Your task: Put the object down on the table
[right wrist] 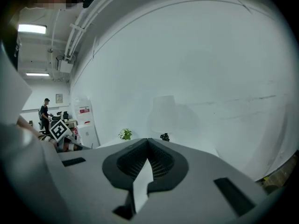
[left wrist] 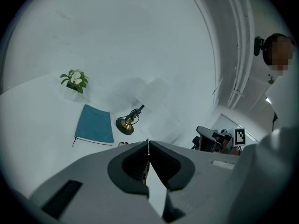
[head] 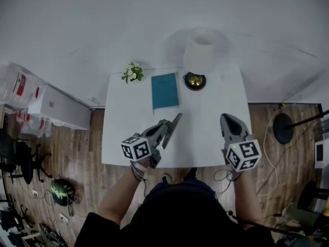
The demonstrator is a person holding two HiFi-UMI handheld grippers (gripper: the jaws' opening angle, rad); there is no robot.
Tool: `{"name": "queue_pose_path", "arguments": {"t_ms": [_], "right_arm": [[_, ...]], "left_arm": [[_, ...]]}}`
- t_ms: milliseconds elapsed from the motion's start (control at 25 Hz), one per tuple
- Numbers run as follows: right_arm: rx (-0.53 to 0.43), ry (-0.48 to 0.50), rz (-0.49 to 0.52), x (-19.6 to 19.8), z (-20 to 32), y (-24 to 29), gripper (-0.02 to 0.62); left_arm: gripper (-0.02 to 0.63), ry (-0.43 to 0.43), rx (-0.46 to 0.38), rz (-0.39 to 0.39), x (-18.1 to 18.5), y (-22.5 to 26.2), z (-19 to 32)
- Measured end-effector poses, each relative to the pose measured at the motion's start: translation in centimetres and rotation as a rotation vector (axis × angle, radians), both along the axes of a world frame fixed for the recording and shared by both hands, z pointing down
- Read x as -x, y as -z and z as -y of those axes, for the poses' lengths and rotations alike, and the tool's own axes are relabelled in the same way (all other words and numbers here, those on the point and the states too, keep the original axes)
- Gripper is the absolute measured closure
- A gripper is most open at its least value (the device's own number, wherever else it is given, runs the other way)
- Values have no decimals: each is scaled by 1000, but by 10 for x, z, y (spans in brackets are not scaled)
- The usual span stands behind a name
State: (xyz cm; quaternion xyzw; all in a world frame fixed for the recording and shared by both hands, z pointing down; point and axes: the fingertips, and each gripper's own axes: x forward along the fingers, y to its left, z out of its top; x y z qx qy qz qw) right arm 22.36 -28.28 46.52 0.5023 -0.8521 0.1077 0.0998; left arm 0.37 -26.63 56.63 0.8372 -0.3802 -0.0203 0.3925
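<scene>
Teal notebook (head: 165,90) lies flat on the white tabletop (head: 205,138) — light, stiff-covered, probably best pinched along an edge. Both the left gripper (head: 177,118) and right gripper (head: 226,118) are closed on nothing.

Even bright light; fisheye-dark corners; faces mosaicked.

The right gripper (right wrist: 148,140) has its 2 jaws pressed together with nothing between them. Beyond the tips stand a potted plant (right wrist: 124,134) and a white-shaded lamp (right wrist: 163,115).
</scene>
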Motion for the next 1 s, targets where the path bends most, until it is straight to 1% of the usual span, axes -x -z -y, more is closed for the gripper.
{"name": "queue_pose_path", "arguments": {"t_ms": [120,360,560,760,1000], "right_arm": [[32,12,-3,-17,19,-13,589],[79,34,-32,-42,45,-32,589],[107,58,-68,-55,59,-48,589],[137,85,-76,-54,60,-61,589],[182,104,-63,-52,60,-77,589]], "left_arm": [[597,3,36,16,-15,-20,16],[597,28,134,-46,-35,-66,44],[597,47,177,-52,-45,-100,60],[597,46,213,-77,-44,-129,65],[597,60,226,-45,-35,-153,67]]}}
